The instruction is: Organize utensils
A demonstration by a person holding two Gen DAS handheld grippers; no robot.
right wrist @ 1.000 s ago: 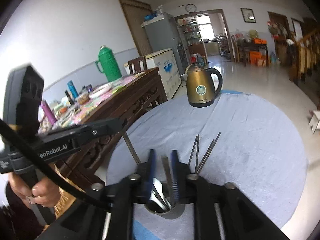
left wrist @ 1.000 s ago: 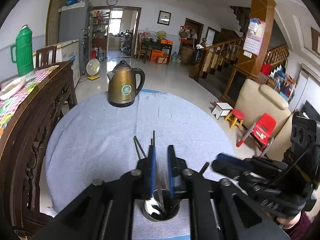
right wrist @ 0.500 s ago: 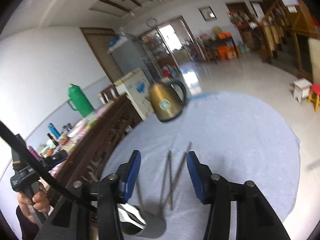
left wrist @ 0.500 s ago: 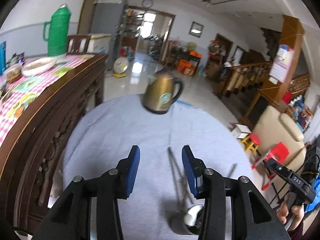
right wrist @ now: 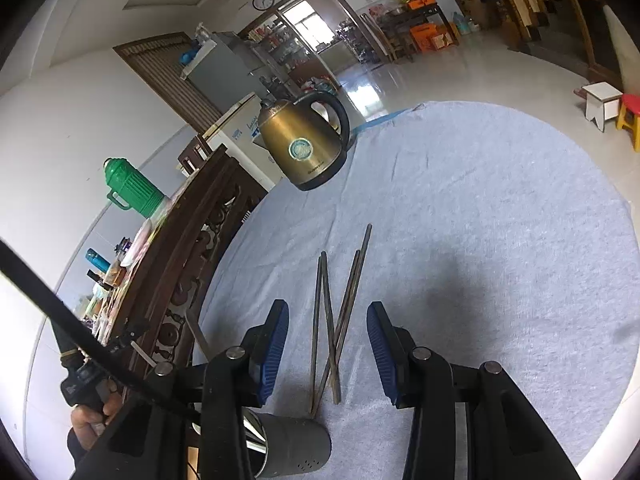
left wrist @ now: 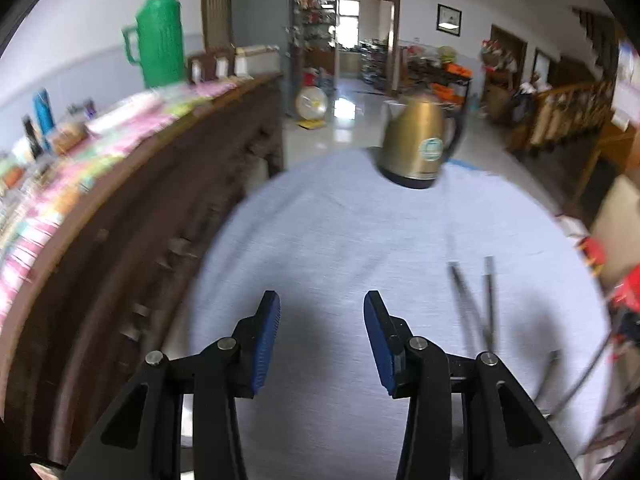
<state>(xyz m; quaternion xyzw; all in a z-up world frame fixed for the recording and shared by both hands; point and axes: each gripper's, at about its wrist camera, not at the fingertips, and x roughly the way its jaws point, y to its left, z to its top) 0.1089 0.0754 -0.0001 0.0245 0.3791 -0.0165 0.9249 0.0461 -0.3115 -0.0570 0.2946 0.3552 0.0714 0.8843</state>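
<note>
While over the grey worktop (right wrist: 500, 200), had just spread both sets of fingers, left gripper (left wrist: 322, 340) and right gripper (right wrist: 328, 350), both empty; holder (right wrist: 288, 448) below-left of right fingers, chopsticks (right wrist: 334, 320) lying loose between them, next to collect.

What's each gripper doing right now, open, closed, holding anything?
Left gripper: open, empty, only bare tablecloth between its jaws, which have just been opening.
Right gripper: open, nothing gripped; chopsticks lie on the cloth between its jaws.
</note>
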